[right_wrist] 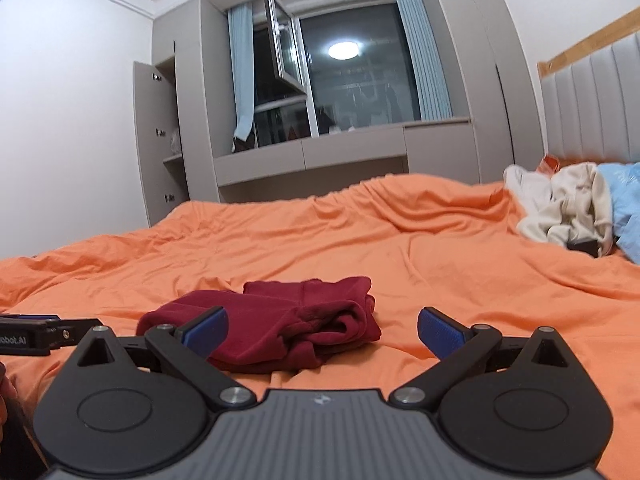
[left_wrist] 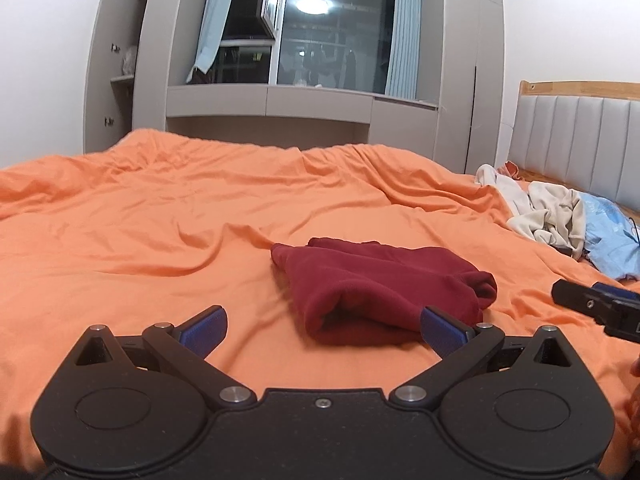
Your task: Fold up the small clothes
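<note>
Fabric was the whole matter here: a dark red, thick, fleece-like small garment (left_wrist: 380,292) lay already folded into a bundle near the middle of the orange bedsheet (left_wrist: 160,220), just beyond both tools. It looked soft, limp and light, with nothing stiff in it; such cloth would probably sag and unfold if lifted by a single layer, and its nap should keep it from slipping between ribbed pads. A sensible hold, in my judgement, was at the thick rolled edge on its near side, pinching all layers together, or at the two near corners.

The left gripper (left_wrist: 324,330) stood spread wide and empty, its blue pads (left_wrist: 206,330) clear of the cloth, though the right-hand pad overlapped the bundle's near edge in the left wrist view; whether it touched could not be told. The right gripper (right_wrist: 320,330) was likewise spread wide with nothing between its fingers, and the garment sat to its near left.

A loose pile of cream and beige clothes (left_wrist: 548,216) lay far right by the grey padded headboard (left_wrist: 580,140), beside a light blue cloth (left_wrist: 612,236) and a small dark object whose nature was unclear. Nothing stood between the tools and the garment; only wrinkles in the sheet surrounded it.
</note>
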Demonstrator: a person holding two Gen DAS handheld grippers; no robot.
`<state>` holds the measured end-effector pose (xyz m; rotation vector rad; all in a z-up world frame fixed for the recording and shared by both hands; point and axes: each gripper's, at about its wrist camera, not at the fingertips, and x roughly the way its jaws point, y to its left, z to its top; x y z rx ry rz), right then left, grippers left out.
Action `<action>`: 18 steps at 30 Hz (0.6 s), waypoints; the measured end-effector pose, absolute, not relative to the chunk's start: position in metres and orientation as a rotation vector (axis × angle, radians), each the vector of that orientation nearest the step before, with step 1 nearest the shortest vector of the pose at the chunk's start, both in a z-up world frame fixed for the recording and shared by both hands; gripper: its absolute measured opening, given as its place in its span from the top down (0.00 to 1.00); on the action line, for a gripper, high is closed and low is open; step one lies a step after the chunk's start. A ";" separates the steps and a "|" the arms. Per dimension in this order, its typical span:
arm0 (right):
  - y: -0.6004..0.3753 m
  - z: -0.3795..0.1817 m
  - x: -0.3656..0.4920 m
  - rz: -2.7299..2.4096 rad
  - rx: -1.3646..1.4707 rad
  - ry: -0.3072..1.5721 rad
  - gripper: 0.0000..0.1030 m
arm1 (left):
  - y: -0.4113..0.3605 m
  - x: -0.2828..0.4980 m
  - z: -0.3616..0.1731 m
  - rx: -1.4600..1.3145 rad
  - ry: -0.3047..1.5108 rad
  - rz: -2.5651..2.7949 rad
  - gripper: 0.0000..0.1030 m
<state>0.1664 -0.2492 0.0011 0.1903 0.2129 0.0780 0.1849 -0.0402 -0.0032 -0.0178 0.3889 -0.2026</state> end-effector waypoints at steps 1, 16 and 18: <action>-0.248 0.001 0.160 0.078 0.190 0.200 0.00 | -0.040 0.180 -0.003 -0.010 0.381 -0.200 0.01; -0.244 -0.010 0.132 0.032 0.181 0.214 0.00 | -0.032 0.154 -0.017 -0.001 0.394 -0.180 0.01; -0.243 -0.010 0.131 0.031 0.180 0.215 0.00 | -0.032 0.154 -0.017 0.001 0.394 -0.182 0.01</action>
